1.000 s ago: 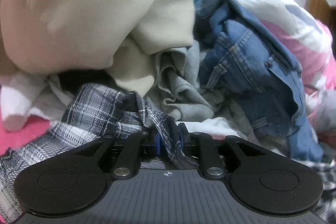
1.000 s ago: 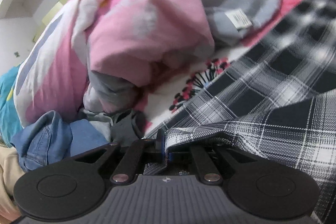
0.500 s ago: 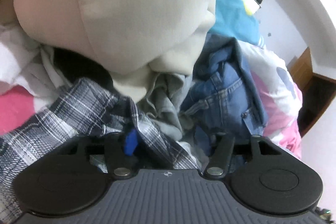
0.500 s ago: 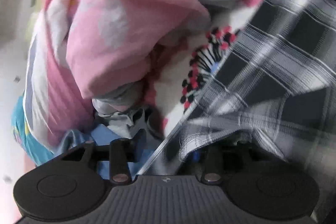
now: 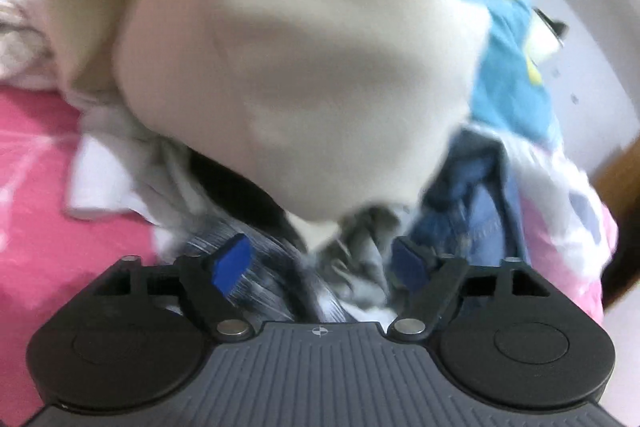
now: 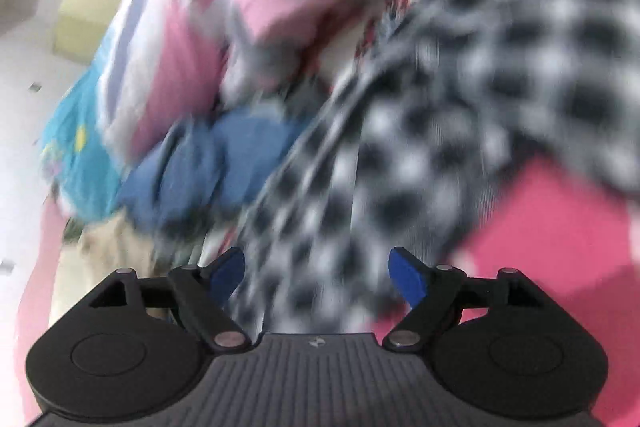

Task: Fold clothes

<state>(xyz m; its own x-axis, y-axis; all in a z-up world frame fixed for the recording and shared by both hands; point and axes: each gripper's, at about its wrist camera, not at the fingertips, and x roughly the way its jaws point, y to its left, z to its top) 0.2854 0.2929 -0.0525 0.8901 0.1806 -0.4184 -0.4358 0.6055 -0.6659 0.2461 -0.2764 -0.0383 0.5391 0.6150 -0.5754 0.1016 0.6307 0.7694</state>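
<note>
Both grippers are letting go! Left gripper jaws are spreading, plaid shirt loose between them, not pinched, just below the cream garment. Right gripper jaws are widening too, hovering over the plaid shirt spread on the pink bedsheet, jeans beside it.

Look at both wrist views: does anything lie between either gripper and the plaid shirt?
Nothing visible does. The plaid shirt lies directly ahead of the right gripper and the left gripper, whose jaws are opening. The cream garment sits beyond.
</note>
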